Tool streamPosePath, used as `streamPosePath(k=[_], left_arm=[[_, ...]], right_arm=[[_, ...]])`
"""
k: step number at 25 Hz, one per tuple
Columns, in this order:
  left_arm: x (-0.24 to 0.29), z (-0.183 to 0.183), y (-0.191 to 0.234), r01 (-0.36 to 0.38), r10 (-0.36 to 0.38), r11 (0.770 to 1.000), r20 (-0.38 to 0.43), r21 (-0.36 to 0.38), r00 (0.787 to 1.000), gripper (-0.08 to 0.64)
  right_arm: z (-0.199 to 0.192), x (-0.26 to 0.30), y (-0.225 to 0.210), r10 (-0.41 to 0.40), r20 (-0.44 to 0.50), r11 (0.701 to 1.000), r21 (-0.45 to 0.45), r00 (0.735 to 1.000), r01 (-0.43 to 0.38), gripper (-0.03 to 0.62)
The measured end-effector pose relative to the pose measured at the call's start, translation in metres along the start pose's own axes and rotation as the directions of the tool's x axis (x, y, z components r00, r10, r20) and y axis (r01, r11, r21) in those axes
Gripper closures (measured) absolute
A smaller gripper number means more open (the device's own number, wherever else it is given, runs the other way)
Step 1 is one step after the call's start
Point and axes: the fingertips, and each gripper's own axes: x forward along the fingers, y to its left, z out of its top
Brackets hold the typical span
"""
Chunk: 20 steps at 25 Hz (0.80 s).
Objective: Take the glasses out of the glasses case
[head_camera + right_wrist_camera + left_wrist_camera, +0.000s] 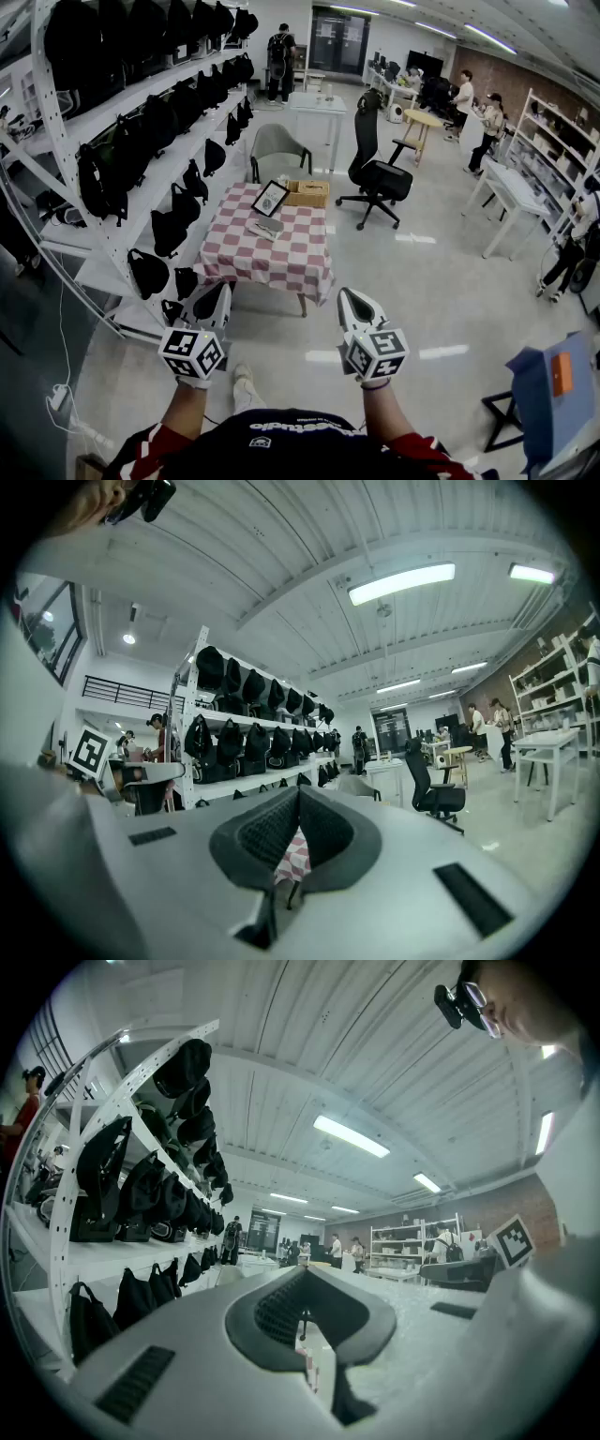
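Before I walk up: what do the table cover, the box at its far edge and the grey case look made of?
Table cover: looks like cloth, a matte red-and-white check that drapes over the edges. Box: probably wood, possibly cardboard; pale tan with flat sides. Grey case: too small to tell; dull grey with no visible shine.

The head camera looks forward and steeply down from above and behind the left gripper (223,289) and right gripper (346,294). The checkered table (281,255) lies well ahead of their tips. Each gripper camera sits low and close behind its own jaws, facing along them and tilted toward the ceiling. All three views share the rack of black bags (98,234) left of the grippers, and the table's cloth.
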Motion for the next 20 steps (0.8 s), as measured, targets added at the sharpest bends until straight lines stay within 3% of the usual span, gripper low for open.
streamPosePath(k=[12, 20], left_arm=[[-0.010, -0.003, -0.009, -0.008, 0.008, 1.000, 0.000, -0.003, 1.000, 0.555], [-0.013, 0.002, -0.016, -0.005, 0.005, 1.000, 0.000, 0.004, 1.000, 0.555]], right_arm=[[-0.004, -0.010, 0.007, 0.021, -0.010, 1.000, -0.010, 1.000, -0.021, 0.589], [0.000, -0.021, -0.003, -0.008, 0.019, 1.000, -0.002, 1.000, 0.008, 0.590]])
